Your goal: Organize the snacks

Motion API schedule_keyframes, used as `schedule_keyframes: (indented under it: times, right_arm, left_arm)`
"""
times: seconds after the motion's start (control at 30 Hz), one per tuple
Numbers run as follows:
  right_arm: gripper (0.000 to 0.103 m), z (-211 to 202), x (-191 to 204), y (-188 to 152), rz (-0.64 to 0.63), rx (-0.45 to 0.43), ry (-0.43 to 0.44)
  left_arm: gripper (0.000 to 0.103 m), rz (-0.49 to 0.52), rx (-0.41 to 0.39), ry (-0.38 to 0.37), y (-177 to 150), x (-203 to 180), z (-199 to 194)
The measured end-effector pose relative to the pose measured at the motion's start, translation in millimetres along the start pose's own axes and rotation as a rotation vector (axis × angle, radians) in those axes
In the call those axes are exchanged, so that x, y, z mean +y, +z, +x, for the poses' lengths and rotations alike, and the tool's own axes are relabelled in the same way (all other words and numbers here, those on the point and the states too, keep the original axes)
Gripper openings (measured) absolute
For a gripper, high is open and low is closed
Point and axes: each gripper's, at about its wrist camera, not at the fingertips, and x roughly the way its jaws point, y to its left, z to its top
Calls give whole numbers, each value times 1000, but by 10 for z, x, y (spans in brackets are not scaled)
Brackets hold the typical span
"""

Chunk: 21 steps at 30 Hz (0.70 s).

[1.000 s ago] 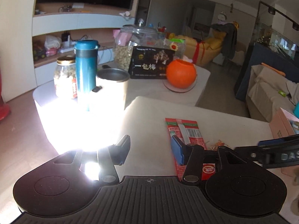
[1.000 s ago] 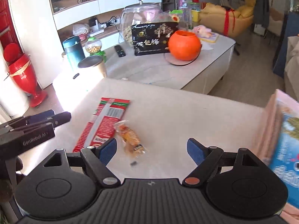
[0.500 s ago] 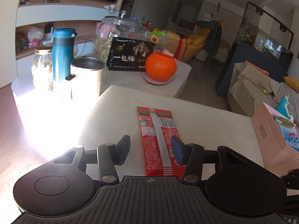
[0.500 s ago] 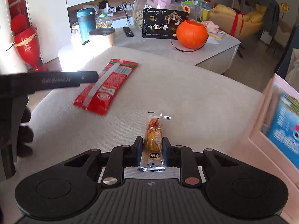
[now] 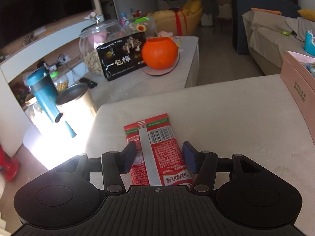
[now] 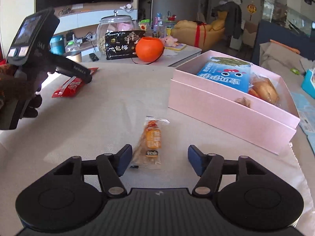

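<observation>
A long red snack packet [image 5: 157, 153] lies flat on the beige table [image 5: 236, 122]. My left gripper [image 5: 159, 157] hovers over its near half with jaws opening, one pad on each side and neither pressing it. A small orange snack in a clear wrapper [image 6: 151, 141] lies on the table between the fingers of my right gripper [image 6: 159, 160], closer to the left pad. Those jaws are opening too, and nothing is gripped. An open pink box [image 6: 226, 106] to the right holds a blue packet [image 6: 226, 72] and bread-like snacks. In the right wrist view the left gripper [image 6: 86, 76] covers the red packet [image 6: 69, 86].
Beyond the table stands a lower white table [image 5: 157, 82] with an orange pumpkin bowl [image 5: 159, 53], a black box [image 5: 124, 59], a glass jar [image 5: 94, 45], a teal bottle [image 5: 43, 92] and a metal cup [image 5: 76, 100]. The pink box's wall [image 5: 299, 90] borders the right side.
My right gripper was shut on the orange snack half a second ago; it has since opened, leaving the snack on the table near the pink box. My left gripper moved over the red packet, rolled and widened.
</observation>
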Motion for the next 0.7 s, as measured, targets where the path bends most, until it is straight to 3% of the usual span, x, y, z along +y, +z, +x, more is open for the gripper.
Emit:
schedule_keyframes:
  times: [0.13,0.23,0.33,0.47,0.6,0.7]
  right_arm:
    - [76,43,-270,4,150,11,77]
    - [80,61,-251,6,145,11,91]
    - [84,82,-162,13,102,22,76]
    - [85,107,-170,19,97,27,81]
    - [91,114,-247,29,125,32,135]
    - [102,119,-283,32,136,52,199]
  left_arm:
    - [61,-122,19,-64,-19,188,28]
    - [63,-131,48,-78,21,236,64]
    - [56,-101,66,-87,40,152,-11]
    - [55,-21,45,-214,-177,-163,-337]
    - [55,82,30,-307,-507,-526,-755]
    - [55,131,41,-361,-674,-662,-978]
